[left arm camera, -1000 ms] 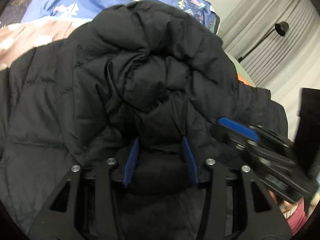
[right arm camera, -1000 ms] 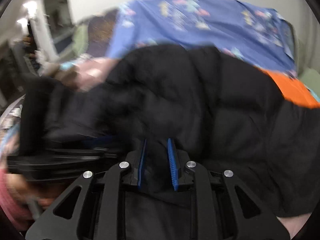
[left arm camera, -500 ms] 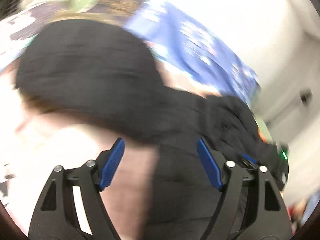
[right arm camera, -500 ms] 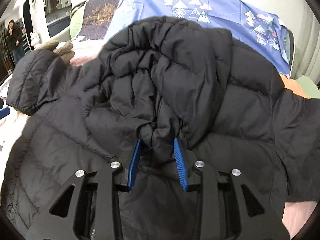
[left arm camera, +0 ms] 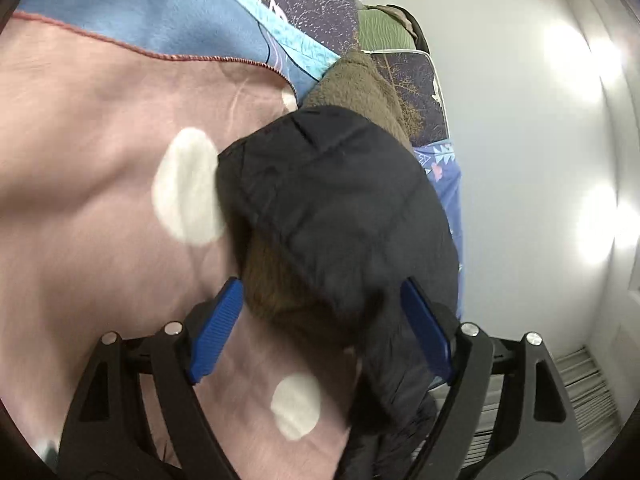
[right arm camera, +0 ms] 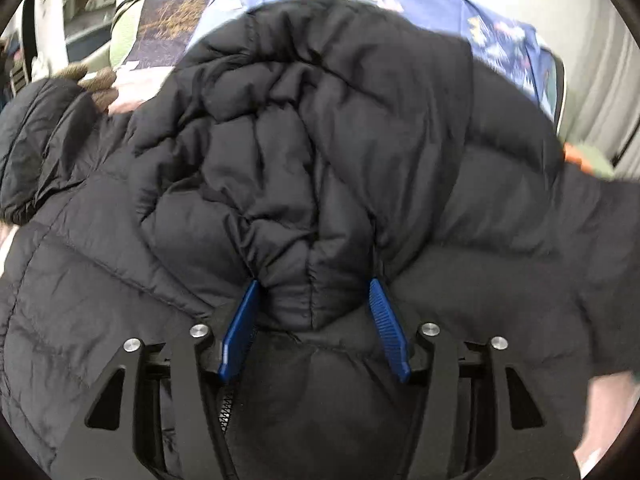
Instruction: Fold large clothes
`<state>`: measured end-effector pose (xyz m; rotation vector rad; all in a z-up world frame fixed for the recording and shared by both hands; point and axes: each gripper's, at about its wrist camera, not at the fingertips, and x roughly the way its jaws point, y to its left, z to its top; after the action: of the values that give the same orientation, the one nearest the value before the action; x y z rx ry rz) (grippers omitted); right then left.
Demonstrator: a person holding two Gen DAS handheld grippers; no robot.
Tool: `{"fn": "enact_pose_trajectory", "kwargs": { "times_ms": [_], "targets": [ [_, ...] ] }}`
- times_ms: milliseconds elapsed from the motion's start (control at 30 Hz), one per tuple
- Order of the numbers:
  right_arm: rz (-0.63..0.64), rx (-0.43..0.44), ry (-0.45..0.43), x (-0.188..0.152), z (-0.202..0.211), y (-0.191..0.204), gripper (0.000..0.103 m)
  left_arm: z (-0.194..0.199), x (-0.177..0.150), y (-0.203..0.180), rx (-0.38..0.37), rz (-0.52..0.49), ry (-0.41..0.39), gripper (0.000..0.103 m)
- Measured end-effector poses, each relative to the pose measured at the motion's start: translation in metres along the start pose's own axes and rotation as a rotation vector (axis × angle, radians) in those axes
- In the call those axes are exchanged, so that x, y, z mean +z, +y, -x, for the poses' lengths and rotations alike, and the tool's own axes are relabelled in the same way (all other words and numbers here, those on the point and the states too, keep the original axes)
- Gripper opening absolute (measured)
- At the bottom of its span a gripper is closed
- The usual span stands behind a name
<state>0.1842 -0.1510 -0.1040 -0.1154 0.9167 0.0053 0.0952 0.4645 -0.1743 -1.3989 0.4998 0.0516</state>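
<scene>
while your right gripper (right arm camera: pixel 314 320) pinched a fold of the jacket (right arm camera: pixel 320 140), jaws partly open, your left gripper (left arm camera: pixel 324 328) gaped wide around its sleeve (left arm camera: pixel 340 208), gripping nothing.

Both tools share one build. The left gripper (left arm camera: pixel 322 330) has a matte black frame of angular struts with triangular cut-outs, joined by round silver screws (left arm camera: pixel 173 327) at the pivots. Its two fingers (left arm camera: pixel 216 330) carry bright blue pads with fine ribbing across the inner faces. The right gripper (right arm camera: pixel 314 330) looks the same: black struts, triangular openings, silver screw heads (right arm camera: pixel 198 330) in pairs on each side, and ribbed blue fingers (right arm camera: pixel 387 330) tapering toward narrow tips. No skin, sleeve or cable shows clearly in either view.
</scene>
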Motion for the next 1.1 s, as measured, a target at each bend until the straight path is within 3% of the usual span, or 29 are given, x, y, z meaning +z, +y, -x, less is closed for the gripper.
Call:
{"fn": "enact_pose_trajectory", "kwargs": {
  "times_ms": [100, 200, 367, 467, 600, 700, 800, 900, 967, 1100],
  "targets": [
    [-0.009, 0.009, -0.005, 0.001, -0.002, -0.003, 0.062, -0.003, 0.024, 0.011, 0.022, 0.054, -0.043, 0.083],
    [0.005, -0.003, -0.008, 0.0, -0.003, -0.004, 0.063, -0.008, 0.037, 0.008, 0.009, 0.052, -0.089, 0.07],
    [0.008, -0.005, -0.014, -0.004, -0.004, -0.001, 0.064, -0.008, 0.044, -0.012, 0.039, -0.013, -0.152, 0.009],
    [-0.001, 0.005, -0.016, -0.005, -0.006, 0.0, 0.064, 0.006, 0.046, -0.042, -0.02, -0.121, -0.181, 0.005],
    [-0.009, 0.013, -0.023, -0.007, -0.007, -0.005, 0.065, 0.016, 0.033, -0.092, -0.042, -0.267, -0.171, 0.004],
    [-0.017, 0.023, -0.028, -0.009, -0.005, -0.01, 0.065, 0.029, 0.005, -0.135, -0.101, -0.377, -0.156, 0.003],
    [-0.024, 0.032, -0.025, -0.008, -0.002, -0.016, 0.065, 0.025, -0.04, -0.194, -0.172, -0.548, -0.102, 0.003],
    [-0.04, 0.047, -0.025, -0.008, 0.005, -0.025, 0.065, 0.003, -0.103, -0.252, -0.243, -0.726, 0.012, 0.003],
    [-0.073, 0.069, -0.031, -0.008, 0.018, -0.037, 0.065, -0.019, -0.162, -0.285, -0.288, -0.847, 0.123, 0.003],
    [-0.124, 0.092, -0.087, -0.008, 0.055, -0.066, 0.065, -0.06, -0.278, -0.309, -0.359, -1.013, 0.343, 0.003]
  ]
}}
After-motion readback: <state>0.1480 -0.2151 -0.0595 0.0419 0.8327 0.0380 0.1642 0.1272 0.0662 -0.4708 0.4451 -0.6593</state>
